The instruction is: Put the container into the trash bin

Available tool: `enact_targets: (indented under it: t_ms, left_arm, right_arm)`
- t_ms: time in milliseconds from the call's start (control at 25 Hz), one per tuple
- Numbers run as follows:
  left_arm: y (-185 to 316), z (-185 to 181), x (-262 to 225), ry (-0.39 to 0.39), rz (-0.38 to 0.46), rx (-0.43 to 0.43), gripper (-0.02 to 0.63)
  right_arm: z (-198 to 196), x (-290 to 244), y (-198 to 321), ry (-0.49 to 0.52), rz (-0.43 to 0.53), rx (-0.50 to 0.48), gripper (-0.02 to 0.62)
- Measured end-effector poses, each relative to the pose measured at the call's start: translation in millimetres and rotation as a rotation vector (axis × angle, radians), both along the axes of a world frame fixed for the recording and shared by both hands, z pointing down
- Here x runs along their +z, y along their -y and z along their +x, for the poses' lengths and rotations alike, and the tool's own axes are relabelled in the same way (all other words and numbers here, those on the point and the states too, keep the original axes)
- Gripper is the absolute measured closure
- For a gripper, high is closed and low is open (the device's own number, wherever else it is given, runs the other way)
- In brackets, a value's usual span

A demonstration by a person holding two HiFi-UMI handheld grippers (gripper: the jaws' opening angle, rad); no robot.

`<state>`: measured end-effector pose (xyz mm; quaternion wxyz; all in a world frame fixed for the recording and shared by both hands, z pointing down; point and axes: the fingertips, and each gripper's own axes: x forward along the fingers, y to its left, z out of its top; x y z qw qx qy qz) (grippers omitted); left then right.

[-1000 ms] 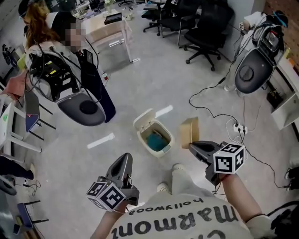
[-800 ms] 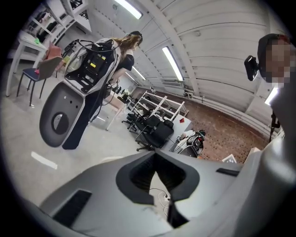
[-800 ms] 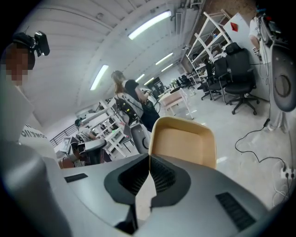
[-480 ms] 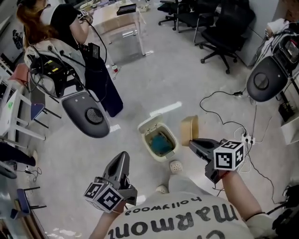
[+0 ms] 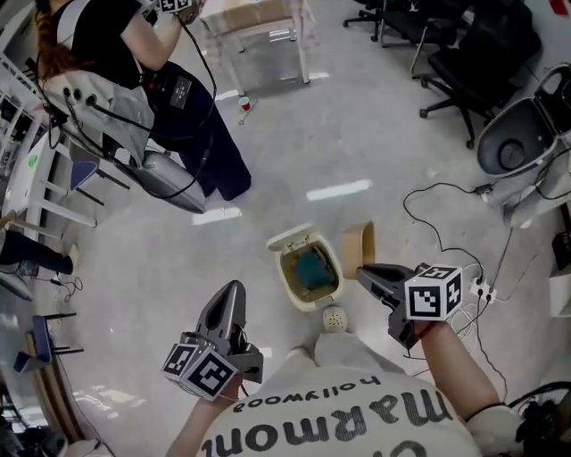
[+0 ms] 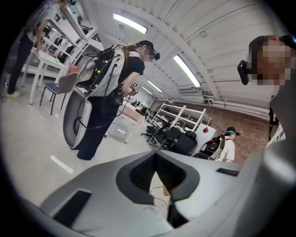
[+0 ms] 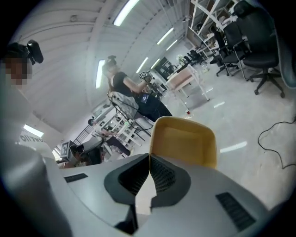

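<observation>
The container (image 5: 359, 246) is a tan, shallow box held upright on edge, just right of the trash bin (image 5: 310, 273). My right gripper (image 5: 364, 270) is shut on the container's lower rim; in the right gripper view the yellow-tan container (image 7: 185, 140) rises above the closed jaws of the right gripper (image 7: 149, 159). The bin is small and cream, its lid flipped open at the upper left, with something teal inside. My left gripper (image 5: 230, 297) hangs lower left of the bin, jaws together and holding nothing; the left gripper (image 6: 155, 157) points across the room.
A person (image 5: 156, 67) with a backpack rig stands at the upper left beside a white table (image 5: 259, 18). Black office chairs (image 5: 464, 45) fill the upper right. Cables and a power strip (image 5: 482, 287) lie on the floor at right. My shoes (image 5: 334, 318) are just below the bin.
The view has moved closer over the bin, which now sits nearer my feet. My right gripper with the container stays just right of the bin; the left gripper keeps its place.
</observation>
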<state>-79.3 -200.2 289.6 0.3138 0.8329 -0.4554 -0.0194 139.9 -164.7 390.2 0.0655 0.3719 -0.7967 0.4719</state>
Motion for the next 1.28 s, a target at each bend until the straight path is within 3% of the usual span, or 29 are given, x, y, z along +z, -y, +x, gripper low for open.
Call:
enact_targets:
  t_ms: [200, 600, 840, 1280]
  left_arm:
    - [6, 2, 25, 0.045, -0.039, -0.054, 0.614]
    - [-1, -15, 96, 0.105, -0.193, -0.090, 0.613]
    - [1, -20, 140, 0.180, -0.217, -0.012, 0.614]
    - [13, -9, 244, 0.259, -0.365, 0.221, 0.614]
  right_arm:
    - [-5, 35, 22, -0.004, -0.052, -0.095, 0.587]
    - [-40, 107, 24, 0.001, -0.175, -0.168, 0.588]
    - [-54, 150, 25, -0.045, -0.241, -0.163, 0.588]
    - [-81, 223, 37, -0.058, -0.342, -0.117, 0.588]
